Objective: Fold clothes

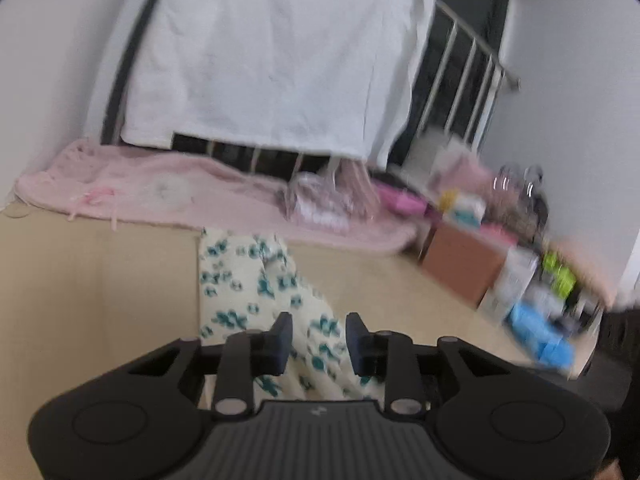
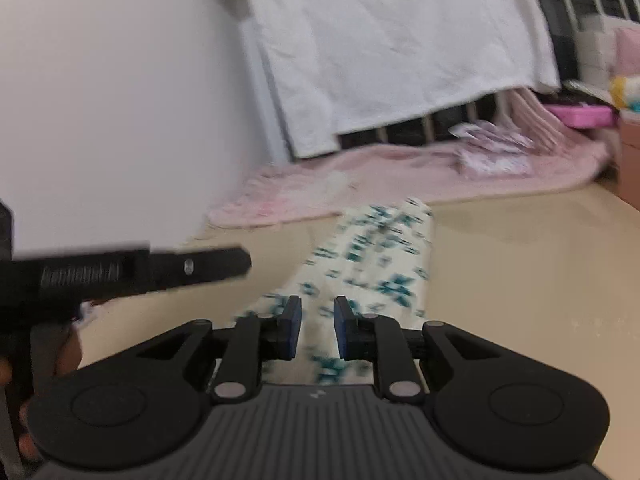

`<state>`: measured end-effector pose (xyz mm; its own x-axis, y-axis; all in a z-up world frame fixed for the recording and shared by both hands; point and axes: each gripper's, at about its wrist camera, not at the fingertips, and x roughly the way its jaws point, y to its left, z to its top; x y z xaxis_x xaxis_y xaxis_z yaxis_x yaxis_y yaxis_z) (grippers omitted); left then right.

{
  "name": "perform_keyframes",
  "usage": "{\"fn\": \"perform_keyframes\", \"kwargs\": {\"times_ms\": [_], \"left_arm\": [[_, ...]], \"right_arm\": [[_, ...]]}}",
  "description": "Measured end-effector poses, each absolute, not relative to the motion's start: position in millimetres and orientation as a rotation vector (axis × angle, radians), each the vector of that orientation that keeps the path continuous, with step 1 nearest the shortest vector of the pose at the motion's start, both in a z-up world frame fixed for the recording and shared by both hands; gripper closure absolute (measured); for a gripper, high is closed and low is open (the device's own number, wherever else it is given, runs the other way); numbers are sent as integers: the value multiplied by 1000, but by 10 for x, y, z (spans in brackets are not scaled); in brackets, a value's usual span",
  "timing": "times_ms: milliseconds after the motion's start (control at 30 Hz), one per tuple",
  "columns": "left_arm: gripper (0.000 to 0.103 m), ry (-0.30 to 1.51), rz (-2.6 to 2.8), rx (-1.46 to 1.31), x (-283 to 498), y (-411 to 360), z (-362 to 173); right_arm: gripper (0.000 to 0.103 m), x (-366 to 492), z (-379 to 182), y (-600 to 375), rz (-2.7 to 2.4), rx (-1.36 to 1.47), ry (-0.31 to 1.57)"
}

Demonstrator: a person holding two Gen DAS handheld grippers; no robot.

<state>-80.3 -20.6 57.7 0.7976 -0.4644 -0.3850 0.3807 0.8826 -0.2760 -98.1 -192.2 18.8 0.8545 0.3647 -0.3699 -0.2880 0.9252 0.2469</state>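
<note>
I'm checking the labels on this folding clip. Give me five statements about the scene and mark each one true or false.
1. The floral garment lies as a long strip on the beige surface. True.
2. The left gripper is clamped on the garment. False: its jaws stand apart with a gap, and the cloth lies beyond them, not pinched.
3. A white cloth hangs over the railing behind. True.
4. The pink blanket covers the floral garment. False: it lies past the garment's far end.
5. The right gripper holds a folded white towel. False: nothing is between its jaws.
</note>
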Motion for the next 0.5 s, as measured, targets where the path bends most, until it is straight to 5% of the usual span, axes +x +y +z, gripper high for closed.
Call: {"fn": "perform_keyframes", "kwargs": {"times_ms": [167,267,333,500], "left_arm": [[88,596,-378,-149,-628,-314,211],[88,582,-390,-199,-671,-220,159],[89,590,-386,-203,-678,-223,165],[89,590,-413,-186,-752,-244,173]], "right_arm": [[86,-807,-72,-2076,254,262,525],[69,-883,-104,-2220,209,344,493],[69,-865,-117,-2266,227,382,494],[93,-609,-296,-2360,323,548,548]]}}
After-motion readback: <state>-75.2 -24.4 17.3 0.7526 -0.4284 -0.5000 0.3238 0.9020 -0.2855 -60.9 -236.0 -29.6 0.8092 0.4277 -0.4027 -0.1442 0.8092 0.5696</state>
